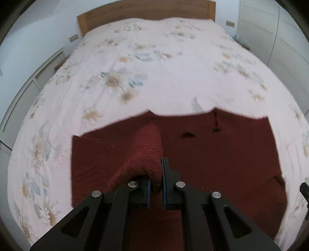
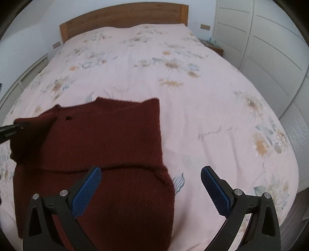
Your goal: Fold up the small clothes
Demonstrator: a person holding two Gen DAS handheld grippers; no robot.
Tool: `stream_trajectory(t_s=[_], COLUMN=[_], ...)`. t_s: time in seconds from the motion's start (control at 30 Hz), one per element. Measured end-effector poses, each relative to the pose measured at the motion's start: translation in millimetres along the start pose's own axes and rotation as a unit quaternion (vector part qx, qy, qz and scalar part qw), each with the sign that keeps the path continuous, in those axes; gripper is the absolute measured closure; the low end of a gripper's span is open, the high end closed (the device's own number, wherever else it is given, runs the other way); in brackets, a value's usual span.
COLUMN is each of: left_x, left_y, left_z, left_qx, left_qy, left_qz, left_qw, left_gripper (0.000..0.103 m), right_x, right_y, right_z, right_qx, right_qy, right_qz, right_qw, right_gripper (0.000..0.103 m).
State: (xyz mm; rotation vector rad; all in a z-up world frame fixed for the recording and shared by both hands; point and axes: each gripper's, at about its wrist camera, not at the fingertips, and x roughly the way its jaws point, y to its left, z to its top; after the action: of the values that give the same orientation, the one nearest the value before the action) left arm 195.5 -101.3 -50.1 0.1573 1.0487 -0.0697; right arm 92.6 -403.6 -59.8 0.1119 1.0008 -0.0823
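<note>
A dark red knitted sweater [image 1: 212, 154] lies spread on the bed near its foot; it also shows in the right wrist view [image 2: 108, 139]. My left gripper [image 1: 156, 173] is shut on a fold of the sweater's left side, likely a sleeve [image 1: 143, 150], and holds it lifted above the body. In the right wrist view that lifted fold [image 2: 32, 133] hangs at the far left with the left gripper's tip beside it. My right gripper [image 2: 150, 173] is open and empty, hovering over the sweater's lower right edge.
The bed has a pink flowered cover [image 2: 173, 77] and a wooden headboard [image 2: 123, 15]. White wardrobe doors [image 2: 270, 48] stand on the right. A small wooden nightstand [image 2: 214, 46] sits by the headboard.
</note>
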Motion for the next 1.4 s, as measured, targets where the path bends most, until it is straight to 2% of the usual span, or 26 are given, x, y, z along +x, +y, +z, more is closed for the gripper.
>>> stream_trajectory(t_s=[0.13, 0.3, 0.4, 0.43, 0.5, 0.53, 0.57, 0.6, 0.67, 0.73, 0.77, 0.97, 1.13, 1.23, 1.4], left_x=[30, 51, 60, 63, 68, 69, 69, 67, 64, 59, 56, 40, 28, 18, 0], left_y=[-14, -28, -26, -25, -23, -21, -21, -21, -23, -23, -22, -19, -4, 16, 57], left_z=[-10, -17, -19, -19, -19, -20, -20, -20, -19, -19, -20, -32, -50, -57, -60], left_qx=[0.005, 0.032, 0.024, 0.021, 0.016, 0.014, 0.015, 0.017, 0.027, 0.031, 0.034, 0.063, 0.057, 0.04, 0.025], left_qy=[0.029, 0.043, 0.058, 0.066, 0.084, 0.09, 0.09, 0.089, 0.091, 0.093, 0.095, 0.111, 0.115, 0.116, 0.089], left_qz=[0.002, 0.012, 0.003, -0.003, -0.021, -0.027, -0.032, -0.033, -0.039, -0.053, -0.058, -0.075, -0.089, -0.079, -0.05], left_qw=[0.9996, 0.9985, 0.998, 0.9976, 0.9961, 0.9954, 0.9953, 0.9953, 0.9947, 0.9938, 0.9932, 0.989, 0.9877, 0.9892, 0.9944], left_gripper=[0.096, 0.095, 0.094, 0.09, 0.074, 0.058, 0.049, 0.045, 0.023, 0.009, 0.006, 0.001, 0.001, 0.001, 0.001], right_x=[10, 18, 20, 20, 21, 21, 20, 20, 20, 20, 20, 21, 22, 21, 20], right_y=[1, -2, -3, -3, -4, -5, -5, -5, -6, -6, -6, -4, -1, -1, 5], right_z=[-10, -15, -17, -17, -18, -19, -19, -19, -18, -19, -18, -24, -32, -32, -32], right_qx=[0.002, 0.009, 0.009, 0.01, 0.012, 0.012, 0.012, 0.012, 0.012, 0.012, 0.012, 0.009, -0.001, -0.002, -0.006], right_qy=[0.015, 0.028, 0.03, 0.031, 0.032, 0.032, 0.032, 0.032, 0.033, 0.033, 0.033, 0.039, 0.046, 0.044, 0.045], right_qz=[0.002, 0.003, 0.003, 0.004, 0.004, 0.004, 0.004, 0.003, 0.003, 0.003, 0.003, 0.008, 0.007, 0.007, 0.011], right_qw=[1.0, 1.0, 0.999, 0.999, 0.999, 0.999, 0.999, 0.999, 0.999, 0.999, 0.999, 0.999, 0.999, 0.999, 0.999], right_gripper=[0.0, 0.0, 0.0, 0.0, 0.0, 0.0, 0.0, 0.0, 0.0, 0.0, 0.0, 0.0, 0.0, 0.0, 0.0])
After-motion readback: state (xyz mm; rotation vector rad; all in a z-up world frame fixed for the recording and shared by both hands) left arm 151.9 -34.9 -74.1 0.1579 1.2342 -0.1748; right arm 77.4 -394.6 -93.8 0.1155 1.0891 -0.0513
